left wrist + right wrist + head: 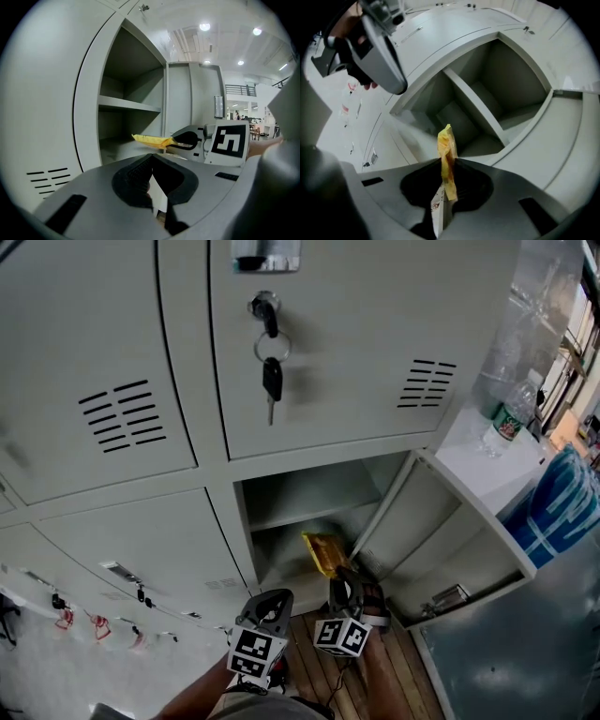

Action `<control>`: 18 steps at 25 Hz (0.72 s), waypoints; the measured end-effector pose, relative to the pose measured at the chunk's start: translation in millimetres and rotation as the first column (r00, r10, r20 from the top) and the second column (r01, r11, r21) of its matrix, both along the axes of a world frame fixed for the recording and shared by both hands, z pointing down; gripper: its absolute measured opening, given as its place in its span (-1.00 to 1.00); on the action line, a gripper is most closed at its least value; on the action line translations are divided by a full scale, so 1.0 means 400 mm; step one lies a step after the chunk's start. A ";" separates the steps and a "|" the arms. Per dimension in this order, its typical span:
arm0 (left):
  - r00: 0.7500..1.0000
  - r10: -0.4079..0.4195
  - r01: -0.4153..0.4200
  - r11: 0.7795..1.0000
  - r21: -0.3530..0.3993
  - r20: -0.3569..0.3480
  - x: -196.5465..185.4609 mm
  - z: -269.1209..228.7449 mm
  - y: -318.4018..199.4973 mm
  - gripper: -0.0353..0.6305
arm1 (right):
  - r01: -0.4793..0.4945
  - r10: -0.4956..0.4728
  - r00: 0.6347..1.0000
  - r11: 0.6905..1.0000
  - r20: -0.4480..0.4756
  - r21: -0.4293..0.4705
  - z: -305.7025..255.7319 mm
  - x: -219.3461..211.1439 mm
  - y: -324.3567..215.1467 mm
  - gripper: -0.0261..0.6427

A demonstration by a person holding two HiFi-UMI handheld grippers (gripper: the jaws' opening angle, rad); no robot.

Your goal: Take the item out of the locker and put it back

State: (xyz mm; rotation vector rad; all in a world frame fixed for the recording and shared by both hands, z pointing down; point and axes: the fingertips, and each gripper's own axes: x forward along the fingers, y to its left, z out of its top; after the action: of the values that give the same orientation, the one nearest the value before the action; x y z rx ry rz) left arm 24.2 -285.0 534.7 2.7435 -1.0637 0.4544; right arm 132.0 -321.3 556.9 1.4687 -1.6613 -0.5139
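Observation:
A yellow snack packet (pixel 322 553) sticks out of my right gripper (pixel 349 585), which is shut on its near end. The packet hangs in front of the open locker compartment (pixel 300 563), at its lower level, below the inner shelf (pixel 314 505). In the right gripper view the packet (pixel 446 149) stands edge-on between the pads, with my right gripper (pixel 447 163) pointing into the compartment. My left gripper (pixel 269 607) hangs just left of the right one, shut and empty. In the left gripper view its jaw tips meet at my left gripper (pixel 152 157), with the packet (pixel 149 139) beyond.
The locker door (pixel 450 540) stands swung open to the right. A key (pixel 272 382) hangs in the lock of the locker above. A plastic bottle (pixel 506 418) stands on a white surface at the right, beside a blue striped object (pixel 562 507). Wooden slats (pixel 319 657) lie below.

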 end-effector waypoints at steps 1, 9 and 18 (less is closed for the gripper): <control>1.000 -0.003 0.003 1.000 0.004 0.000 -0.001 -0.003 0.003 -0.82 | -0.009 0.008 0.999 1.000 0.037 0.017 -0.022 0.004 0.009 -0.75; 1.000 -0.019 0.020 0.999 0.040 -0.018 0.007 -0.047 0.041 -0.82 | -0.067 0.019 0.955 0.986 0.296 0.152 -0.166 0.018 0.129 -0.75; 0.998 -0.053 0.054 0.997 0.061 -0.022 0.004 -0.066 0.141 -0.82 | -0.114 -0.014 0.817 0.976 0.576 0.186 -0.200 0.019 0.298 -0.75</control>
State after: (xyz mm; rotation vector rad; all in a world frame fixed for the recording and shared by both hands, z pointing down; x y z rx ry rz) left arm 25.9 -228.7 508.2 2.7581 -1.1617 0.3912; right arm 139.7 -202.0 476.9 1.9607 -2.0695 -0.2227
